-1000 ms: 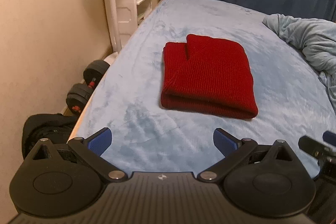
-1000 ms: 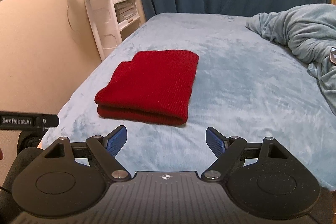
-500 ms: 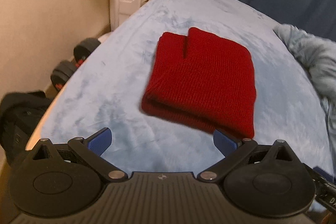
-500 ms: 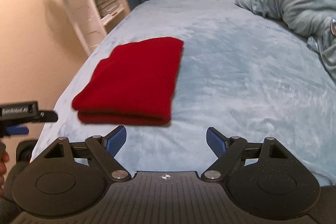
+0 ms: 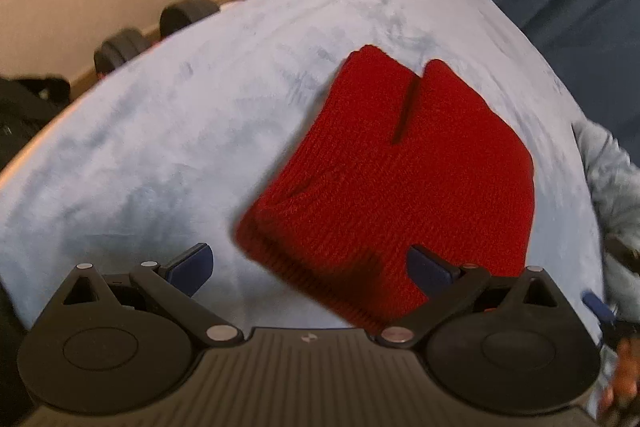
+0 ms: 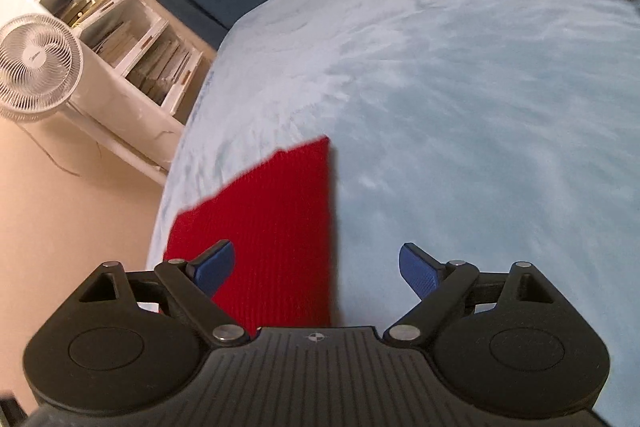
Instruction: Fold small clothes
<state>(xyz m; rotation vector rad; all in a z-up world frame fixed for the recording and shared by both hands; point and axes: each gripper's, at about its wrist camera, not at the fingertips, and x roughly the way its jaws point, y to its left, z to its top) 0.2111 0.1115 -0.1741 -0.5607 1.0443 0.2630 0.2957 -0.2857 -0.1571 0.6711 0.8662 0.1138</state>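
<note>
The left tongs [image 5: 310, 265] gape wide with nothing between their blue pads, tilted down over the near folded edge of the red ribbed knit garment [image 5: 400, 179]. The right tongs [image 6: 316, 265] are likewise spread and empty, angled above the garment's [image 6: 272, 227] right side. It lies folded flat on the pale blue fleece-covered bed [image 6: 460, 107], near the bed's left edge, beside a white fan [image 6: 34, 67].

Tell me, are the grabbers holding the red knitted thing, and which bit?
Nothing is held. The left gripper and right gripper are both open, above the red knitted garment lying folded on the bed.
</note>
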